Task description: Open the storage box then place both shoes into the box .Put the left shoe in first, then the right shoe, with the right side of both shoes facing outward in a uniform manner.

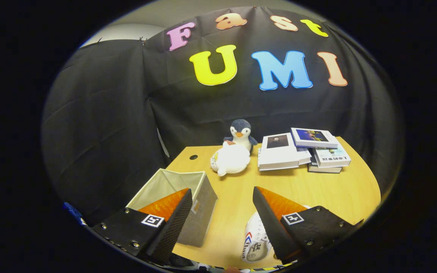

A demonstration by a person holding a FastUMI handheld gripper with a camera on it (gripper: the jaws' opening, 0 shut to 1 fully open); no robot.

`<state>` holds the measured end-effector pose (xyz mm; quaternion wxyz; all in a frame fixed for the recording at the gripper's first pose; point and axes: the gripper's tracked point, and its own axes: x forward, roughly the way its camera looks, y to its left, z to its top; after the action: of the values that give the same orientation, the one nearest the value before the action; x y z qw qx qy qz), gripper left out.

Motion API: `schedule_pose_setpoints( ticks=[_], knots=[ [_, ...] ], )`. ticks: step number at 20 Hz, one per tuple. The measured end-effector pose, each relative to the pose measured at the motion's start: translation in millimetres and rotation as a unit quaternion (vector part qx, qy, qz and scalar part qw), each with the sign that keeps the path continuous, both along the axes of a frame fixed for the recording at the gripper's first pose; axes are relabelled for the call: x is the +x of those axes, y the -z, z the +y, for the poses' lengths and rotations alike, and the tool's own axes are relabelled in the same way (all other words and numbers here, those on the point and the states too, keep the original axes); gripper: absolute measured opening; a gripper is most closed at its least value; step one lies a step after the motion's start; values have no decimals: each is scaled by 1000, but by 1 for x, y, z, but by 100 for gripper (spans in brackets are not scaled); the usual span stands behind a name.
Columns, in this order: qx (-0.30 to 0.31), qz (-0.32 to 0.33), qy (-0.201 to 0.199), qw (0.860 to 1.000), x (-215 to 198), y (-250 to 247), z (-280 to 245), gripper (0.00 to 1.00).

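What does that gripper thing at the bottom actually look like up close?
The gripper has two wedge-shaped fingers that taper toward their tips, with ribbed, textured inner faces. Each sits on a flat plate fastened with small screws and carries a square black-and-white marker tag on top.

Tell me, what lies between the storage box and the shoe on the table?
In the gripper view, only bare table lies between the storage box and the shoe. The open gripper hangs above that stretch, holding nothing.
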<state>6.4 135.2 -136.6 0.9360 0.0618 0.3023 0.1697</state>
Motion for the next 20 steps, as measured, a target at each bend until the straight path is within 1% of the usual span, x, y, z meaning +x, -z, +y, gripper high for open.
schedule_pose_setpoints(
  ticks=[3, 10, 20],
  knots=[
    [-7, 19, -2, 1000, -3, 18, -13, 98],
    [-63, 83, -5, 995, -16, 83, -47, 98],
    [-106, 188, -20, 976, -41, 168, -81, 98]
  ],
)
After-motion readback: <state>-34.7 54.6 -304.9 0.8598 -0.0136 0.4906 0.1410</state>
